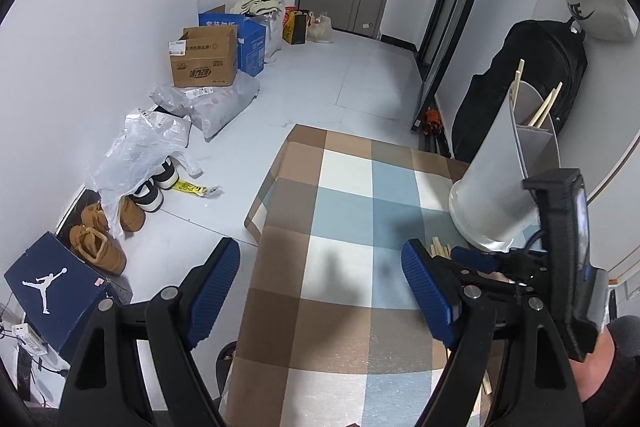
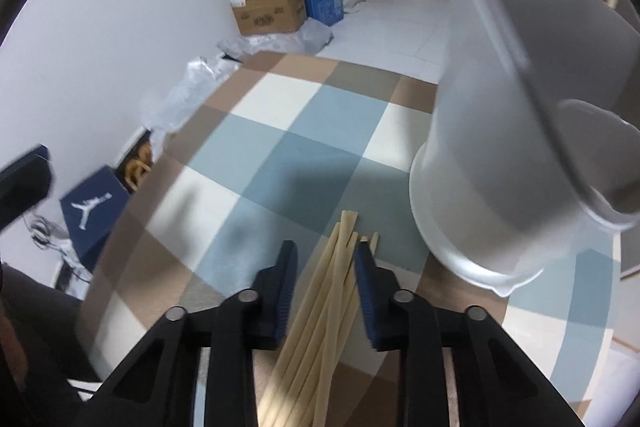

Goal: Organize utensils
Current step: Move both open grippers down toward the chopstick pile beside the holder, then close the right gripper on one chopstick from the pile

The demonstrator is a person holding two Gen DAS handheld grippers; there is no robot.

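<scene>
Your left gripper hangs over the checked cloth of the bench with its blue pads spread wide and nothing between them; only brown, white and blue squares of cloth show in the gap. To its right in the left wrist view you can see your right gripper reaching in low beside the white utensil holder, which stands upright near the right edge of the bench with a few chopsticks already poking out of its top.

In the right wrist view, your right gripper points steeply down at a loose bundle of pale wooden chopsticks lying on the cloth just left of the holder's base. The pads stand narrowly apart, straddling the bundle. The right pad sits against the outer sticks, while a small gap still shows between the left pad and the nearest stick, so the bundle is bracketed but not pinched. The picture is slightly blurred, so you cannot tell whether any stick is lifted off the cloth.

On the floor at the far left lie cardboard boxes, plastic bags, tan boots and a blue shoebox.
</scene>
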